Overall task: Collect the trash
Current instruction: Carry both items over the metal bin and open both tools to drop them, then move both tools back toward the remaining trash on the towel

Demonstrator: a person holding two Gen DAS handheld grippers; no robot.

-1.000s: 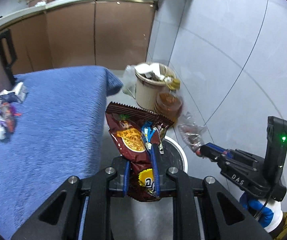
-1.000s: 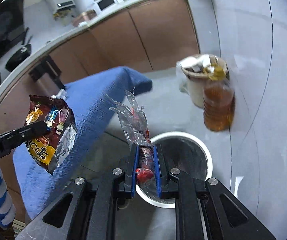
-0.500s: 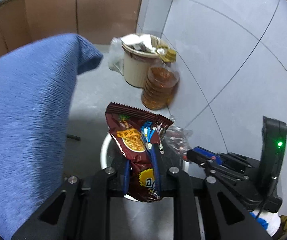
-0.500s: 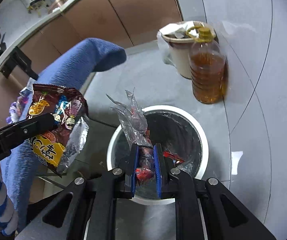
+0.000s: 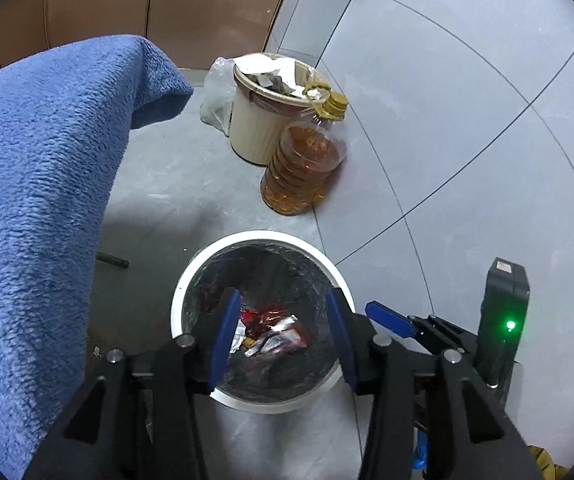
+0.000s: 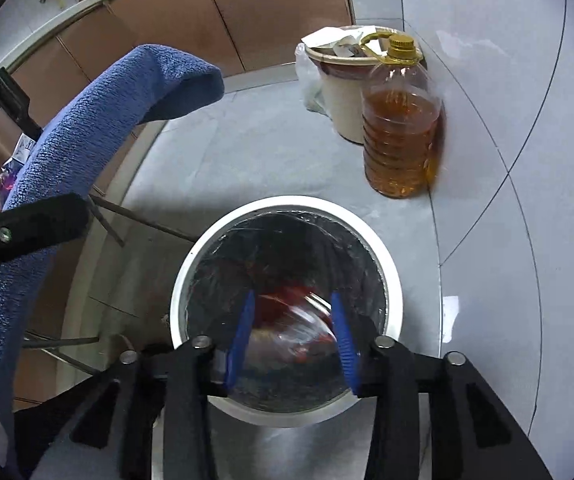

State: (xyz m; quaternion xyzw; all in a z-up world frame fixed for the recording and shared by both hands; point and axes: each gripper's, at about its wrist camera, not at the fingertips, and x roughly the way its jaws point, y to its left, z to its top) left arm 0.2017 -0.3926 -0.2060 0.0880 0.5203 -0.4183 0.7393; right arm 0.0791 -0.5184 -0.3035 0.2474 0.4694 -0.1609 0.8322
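Both wrappers gone from jaws, now inside white bin (image 5: pixel 261 240) on floor. Left hand-held gripper (image 5: pixel 283 332) and right hand-held gripper (image 6: pixel 293 336) just opened, empty, over bin mouth. Wrappers (image 5: pixel 273 330) lie at bin bottom; print unreadable.

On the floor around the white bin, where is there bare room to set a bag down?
Bare floor lies between the white bin and the oil bottle, and between the blue cloth and the beige bucket. Bottle and bucket crowd the wall. Both grippers, left and right, hang open over the bin.
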